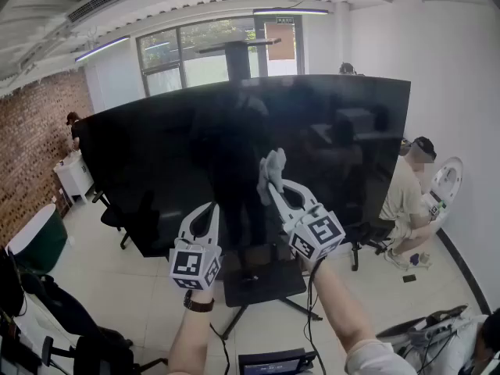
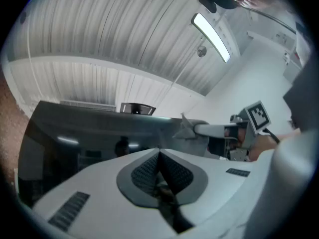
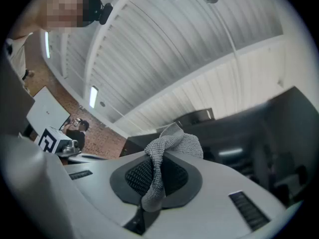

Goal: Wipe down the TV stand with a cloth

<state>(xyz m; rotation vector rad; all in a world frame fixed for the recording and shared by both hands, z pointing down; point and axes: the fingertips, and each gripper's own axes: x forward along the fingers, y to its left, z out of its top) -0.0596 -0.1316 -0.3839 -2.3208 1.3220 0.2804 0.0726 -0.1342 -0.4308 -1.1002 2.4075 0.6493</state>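
Head view: a large dark TV [image 1: 234, 147] is spread across the frame. It is carried on a black stand [image 1: 262, 282], whose base plate and legs are set on the pale floor [image 1: 141, 303].

Left gripper [image 1: 209, 209]: held up before the lower part of the screen. In the left gripper view the jaws are seen pressed together, with nothing between them. Contact with the screen cannot be told.

Right gripper [image 1: 275, 187]: raised beside the left one, somewhat higher. In the right gripper view the jaws are seen closed on a grey knitted cloth [image 1: 271, 169]. The cloth is pinched between the pads, with a bunch standing above the tips and a tail hanging down along the seam.

Cloth position: held in front of the middle of the screen, well above the stand's base and apart from it.

Surroundings: a brick wall [image 1: 31, 139] is seen at the left. A seated person [image 1: 405, 198] is seen at the right, past the TV's edge.
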